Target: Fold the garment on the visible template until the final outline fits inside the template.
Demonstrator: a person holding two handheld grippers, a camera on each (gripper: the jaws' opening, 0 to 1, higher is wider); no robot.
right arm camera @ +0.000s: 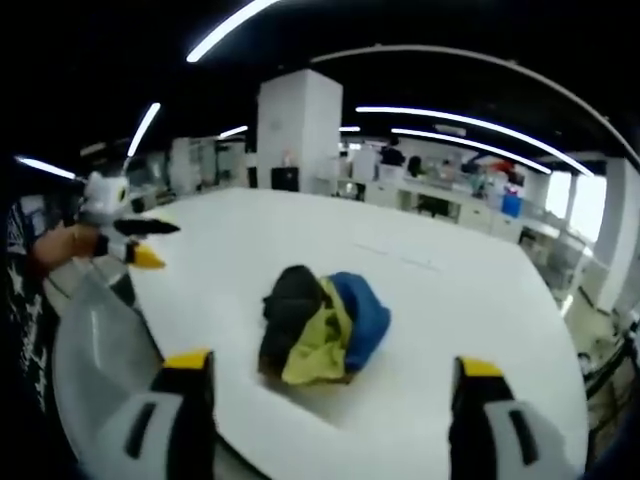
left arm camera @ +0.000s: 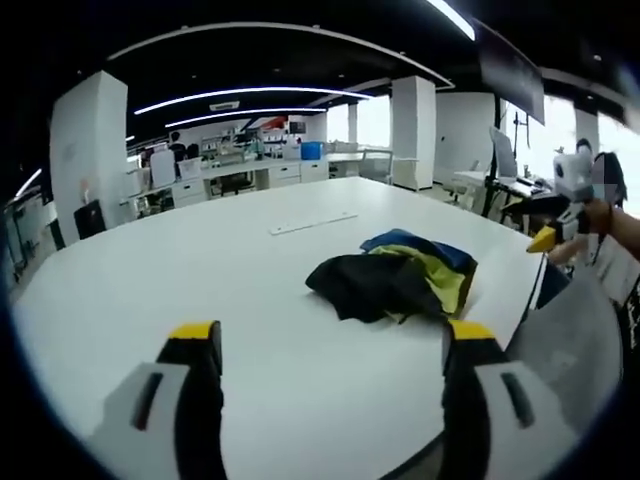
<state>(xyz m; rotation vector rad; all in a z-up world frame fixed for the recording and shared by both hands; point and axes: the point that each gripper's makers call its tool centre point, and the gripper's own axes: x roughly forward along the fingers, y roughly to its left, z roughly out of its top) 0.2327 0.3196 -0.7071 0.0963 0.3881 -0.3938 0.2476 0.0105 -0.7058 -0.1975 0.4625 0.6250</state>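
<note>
Garment [left arm camera: 395, 276] sits crumpled in a heap on the white table [left arm camera: 200, 270], black, yellow and blue layers bunched together; in the right gripper view it lies straight ahead, between the jaws' lines of sight. We see both grippers hovering short of the garment and well apart from it: left gripper [left arm camera: 332, 350] jaws spread wide, holding nothing; right gripper [right arm camera: 332, 378] likewise spread, empty.

Risks as we judge them: the layers are tangled, so a pinch could catch several plies at once and drag the whole heap instead of opening it. It lies fairly near the table's edge on one side, so a pull that way could slide it off.

No template outline we can make out near the garment, only a faint pale strip [left arm camera: 312, 223] beyond it. Smooth tabletop, likely slippery. Behind the garment: open office, pillars, desks, strip lights.
</note>
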